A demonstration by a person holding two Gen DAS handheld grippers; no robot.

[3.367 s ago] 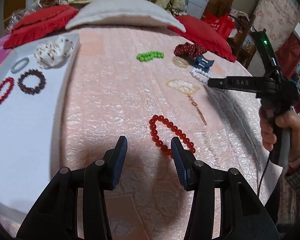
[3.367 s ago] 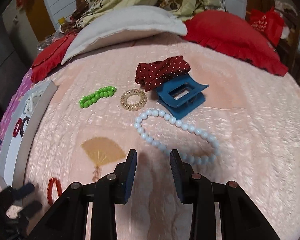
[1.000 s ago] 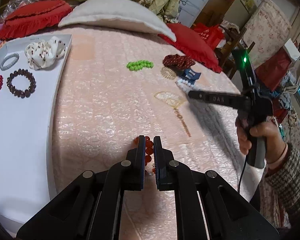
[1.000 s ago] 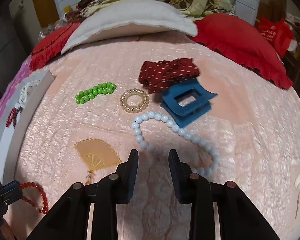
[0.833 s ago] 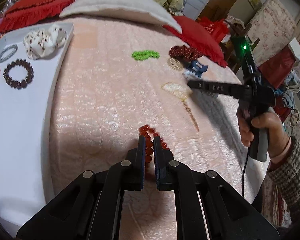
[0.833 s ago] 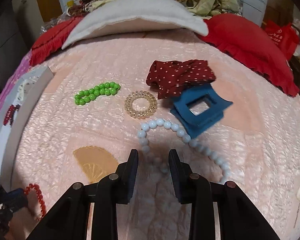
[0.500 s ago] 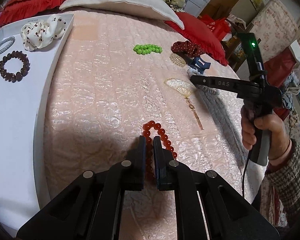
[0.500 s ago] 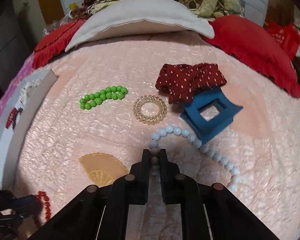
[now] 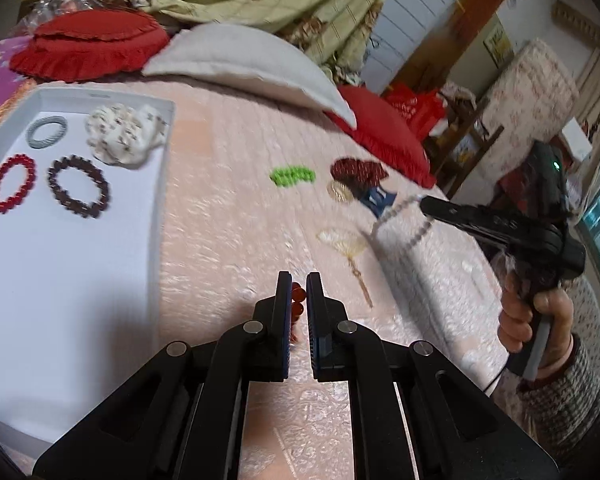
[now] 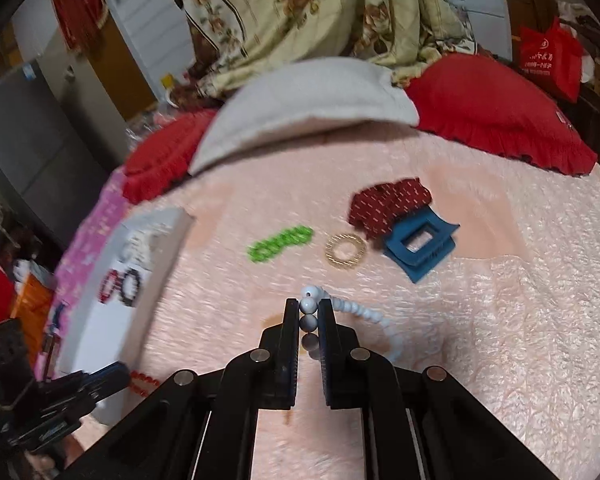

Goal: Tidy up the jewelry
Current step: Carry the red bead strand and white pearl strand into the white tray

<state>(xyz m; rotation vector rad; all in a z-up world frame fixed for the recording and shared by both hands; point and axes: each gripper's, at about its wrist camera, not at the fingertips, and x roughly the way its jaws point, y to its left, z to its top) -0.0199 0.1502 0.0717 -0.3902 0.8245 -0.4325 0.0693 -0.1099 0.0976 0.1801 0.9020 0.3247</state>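
My left gripper [image 9: 299,286] is shut on a red bead bracelet [image 9: 297,303], lifted above the pink bedspread; it also shows in the right wrist view [image 10: 142,382]. My right gripper [image 10: 309,307] is shut on a pale blue-white bead necklace [image 10: 354,309], which hangs from it in the left wrist view [image 9: 402,206]. A white tray [image 9: 162,176] at left holds a red bracelet [image 9: 13,182], a dark bracelet [image 9: 79,185], a grey ring [image 9: 46,132] and a white scrunchie [image 9: 124,140].
On the bedspread lie a green bead bracelet [image 10: 281,243], a gold spiral hair tie [image 10: 346,255], a blue hair claw [image 10: 420,242], a red dotted scrunchie [image 10: 388,200] and a fan-shaped pendant [image 9: 342,242]. Pillows [image 10: 308,100] line the far side.
Both grippers have lifted their strings of beads off the bedspread. The red bracelet now hangs mostly hidden between my left fingers, and the necklace dangles from the right gripper.
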